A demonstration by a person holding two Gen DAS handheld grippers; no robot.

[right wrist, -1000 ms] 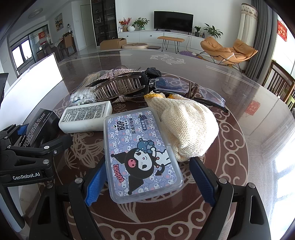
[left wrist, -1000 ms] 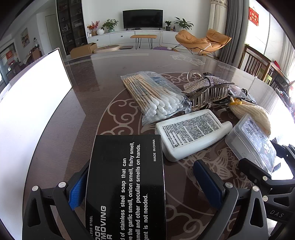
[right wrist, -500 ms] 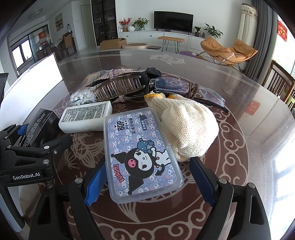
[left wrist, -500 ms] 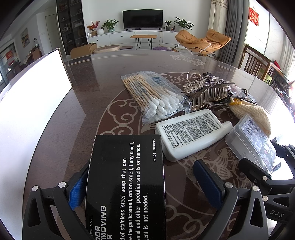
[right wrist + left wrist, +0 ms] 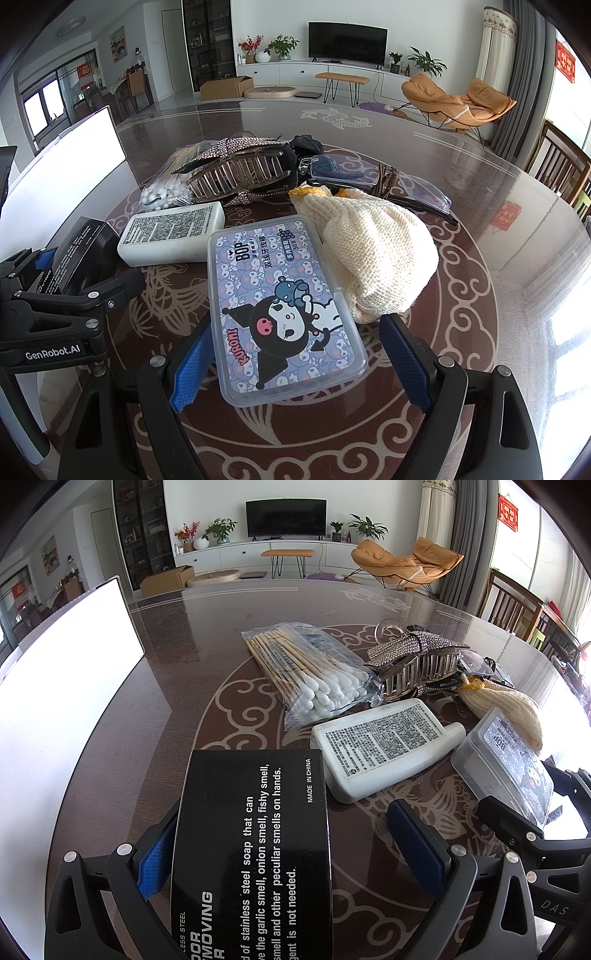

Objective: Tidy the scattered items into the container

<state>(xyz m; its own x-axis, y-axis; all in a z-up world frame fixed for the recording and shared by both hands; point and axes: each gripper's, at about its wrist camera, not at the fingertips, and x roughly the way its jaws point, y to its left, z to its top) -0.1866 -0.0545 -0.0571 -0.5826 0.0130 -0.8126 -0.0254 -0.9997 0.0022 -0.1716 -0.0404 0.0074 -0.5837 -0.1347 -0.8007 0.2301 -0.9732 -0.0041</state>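
Observation:
A black soap box (image 5: 251, 849) lies between the open fingers of my left gripper (image 5: 284, 853); the left pad touches it and the right pad stands clear. A clear floss case with a cartoon lid (image 5: 280, 306) lies between the open fingers of my right gripper (image 5: 299, 362), also seen in the left wrist view (image 5: 509, 760). Beyond lie a white bottle (image 5: 380, 746), a bag of cotton swabs (image 5: 314, 672), a rhinestone hair claw (image 5: 240, 170), a cream knitted pouch (image 5: 373, 254) and clear glasses (image 5: 376, 181). The white container wall (image 5: 62, 686) stands at the left.
The items sit on a dark round glass-topped table (image 5: 498, 206) with a pale swirl pattern. The left gripper's body (image 5: 55, 306) shows at the left of the right wrist view. Wooden chairs (image 5: 517, 609) stand past the table's far right edge.

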